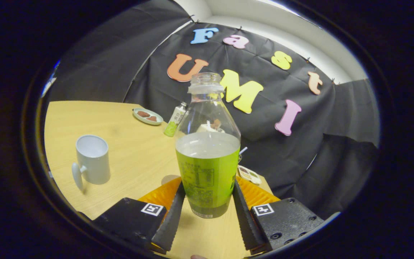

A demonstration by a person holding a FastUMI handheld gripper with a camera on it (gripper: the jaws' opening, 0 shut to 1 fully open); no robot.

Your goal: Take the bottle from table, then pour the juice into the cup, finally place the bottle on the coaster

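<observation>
An uncapped clear bottle (207,151) with a green label stands upright between my two fingers, half full of pale juice. My gripper (207,205) is shut on the bottle: both ribbed pads (174,212) press its lower sides. The bottle's base hangs a little above the wooden table (135,154). A pale grey cup (92,159) with its handle toward me stands on the table to the left of the fingers, upright and empty-looking. A round brownish patch that may be the coaster (169,178) peeks out just behind the left finger.
Beyond the bottle stand a small bottle (175,119) with green contents and a small plate (147,116) holding brown pieces. A small flat item (249,174) lies at the table's right edge, where the table ends against the black cloth wall.
</observation>
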